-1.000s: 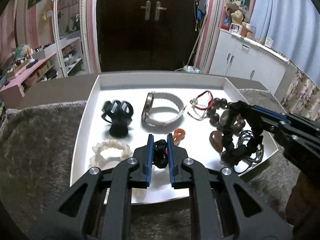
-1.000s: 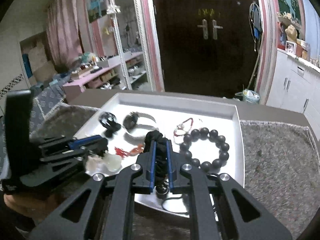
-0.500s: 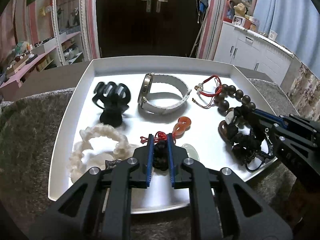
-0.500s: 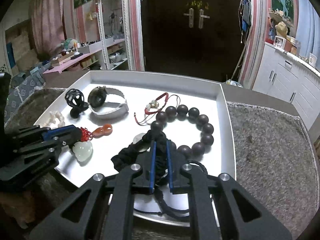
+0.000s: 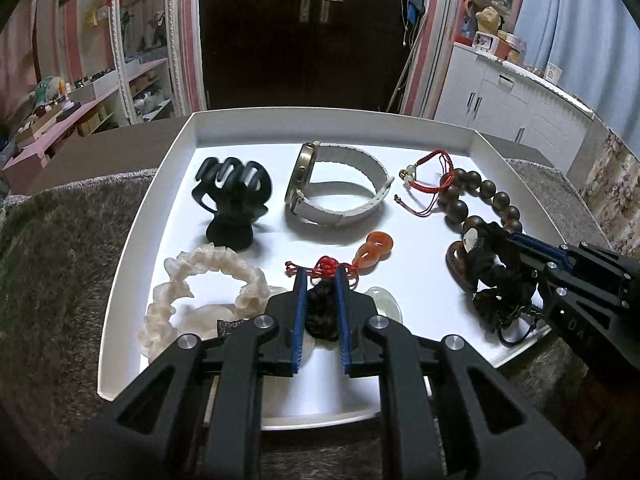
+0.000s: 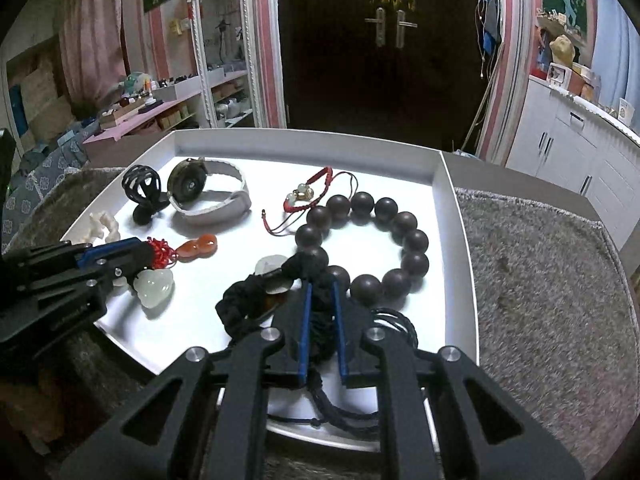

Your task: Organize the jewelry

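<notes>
On the grey fleecy cover stands a white tray [image 5: 132, 240] with raised walls. Both grippers reach over its near edge, each angled downward toward the tray floor.

The left gripper [image 5: 321, 280], near the middle of the near edge, is clamped on the dark braided cord [image 5: 320, 308] of a pendant; the cord's red knot [image 5: 326, 268], orange gourd charm [image 5: 374, 250] and pale jade piece [image 6: 154, 286] lie on the tray floor just beyond the fingertips.

The right gripper [image 6: 320, 292], at the near right corner, has its jaws opening, with a black braided cord bundle [image 6: 256, 300] between the blue pads; its loose cords trail over the near edge.

Remaining items, by size:
- dark wooden bead bracelet [image 6: 400, 236], right side, touching the black bundle;
- white-strapped watch [image 5: 340, 188], far centre, on edge;
- cream scrunchie [image 5: 208, 280], near left corner;
- black claw hair clip [image 5: 232, 200], far left;
- red cord bracelet [image 5: 428, 176], far right.
</notes>
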A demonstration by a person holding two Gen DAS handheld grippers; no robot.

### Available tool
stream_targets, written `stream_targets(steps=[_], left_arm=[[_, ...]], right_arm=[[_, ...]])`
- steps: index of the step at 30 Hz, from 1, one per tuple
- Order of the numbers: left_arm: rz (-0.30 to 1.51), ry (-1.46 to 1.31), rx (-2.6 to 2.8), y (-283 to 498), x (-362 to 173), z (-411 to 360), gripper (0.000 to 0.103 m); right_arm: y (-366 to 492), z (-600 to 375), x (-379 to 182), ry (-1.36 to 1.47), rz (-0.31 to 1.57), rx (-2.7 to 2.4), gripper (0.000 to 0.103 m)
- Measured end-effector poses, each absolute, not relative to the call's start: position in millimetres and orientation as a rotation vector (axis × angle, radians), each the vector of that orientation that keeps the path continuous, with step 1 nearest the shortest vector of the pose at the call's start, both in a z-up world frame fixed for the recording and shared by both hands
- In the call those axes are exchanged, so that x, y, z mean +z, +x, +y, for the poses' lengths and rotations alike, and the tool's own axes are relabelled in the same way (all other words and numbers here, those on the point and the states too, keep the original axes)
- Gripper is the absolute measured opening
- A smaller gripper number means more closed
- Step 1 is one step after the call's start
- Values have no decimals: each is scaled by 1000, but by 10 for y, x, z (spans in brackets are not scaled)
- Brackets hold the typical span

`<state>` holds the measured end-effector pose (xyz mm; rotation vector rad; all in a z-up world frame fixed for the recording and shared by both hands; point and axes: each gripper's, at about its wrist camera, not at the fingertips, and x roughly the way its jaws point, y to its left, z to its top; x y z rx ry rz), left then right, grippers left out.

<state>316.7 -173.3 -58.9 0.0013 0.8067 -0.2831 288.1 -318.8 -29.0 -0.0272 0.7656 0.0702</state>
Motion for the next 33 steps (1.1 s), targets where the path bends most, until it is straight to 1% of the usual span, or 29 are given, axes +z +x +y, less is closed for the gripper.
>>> stream_targets(steps=[6, 7, 8, 9, 11, 13, 14, 16, 17, 19, 20, 21, 22, 23, 24, 26, 27, 28, 30, 32, 33], left_arm=[[807, 10, -273, 3175, -589, -1747, 14], [806, 13, -269, 3175, -589, -1750, 15], [807, 14, -264, 3174, -590, -1751, 19], [809, 14, -262, 3177, -593, -1750, 21], [814, 7, -262, 3183, -600, -1739, 22], [814, -1, -258, 3183, -603, -1720, 25], [813, -9, -259, 3180, -601, -1714, 29], [801, -21, -259, 3165, -568, -1686, 29], [791, -17, -251, 3155, -533, -1675, 30], [748, -4, -244, 3108, -412, -1649, 38], [721, -2, -235, 3080, -346, -1631, 49], [688, 1, -226, 3040, -272, -1608, 53], [674, 2, -226, 3024, -225, -1594, 53], [660, 6, -223, 3004, -175, -1578, 56], [648, 10, -217, 2990, -132, -1565, 63], [621, 9, -199, 2953, -34, -1523, 69], [611, 5, -187, 2926, 39, -1485, 71], [607, -1, -182, 2909, 94, -1449, 74], [583, -19, -171, 2840, 244, -1352, 85], [566, -8, -161, 2743, 353, -1298, 90], [555, 0, -155, 2686, 400, -1268, 96]], right_arm=[[2874, -3193, -285, -29, 764, 63, 13], [2871, -3196, -279, -27, 762, 60, 13], [2875, -3202, -273, -26, 761, 57, 13], [2874, -3203, -269, -26, 760, 54, 13], [2873, -3216, -258, -26, 758, 50, 17], [2869, -3224, -248, -25, 752, 46, 30], [2860, -3230, -234, -23, 743, 40, 33], [2842, -3242, -206, -20, 731, 34, 41], [2829, -3252, -183, -17, 724, 30, 43], [2799, -3270, -129, -9, 710, 24, 46], [2793, -3279, -101, -5, 705, 25, 47], [2786, -3289, -71, -3, 700, 24, 49], [2768, -3306, -23, 3, 688, 21, 51], [2750, -3322, 25, 8, 676, 19, 53], [2735, -3321, 60, 11, 671, 18, 56], [2693, -3349, 174, 23, 648, 13, 65], [2664, -3366, 237, 29, 634, 12, 71], [2648, -3374, 273, 30, 630, 9, 74], [2570, -3399, 374, 33, 613, 7, 75], [2488, -3424, 447, 35, 602, -3, 80], [2451, -3434, 467, 36, 599, -6, 82]])
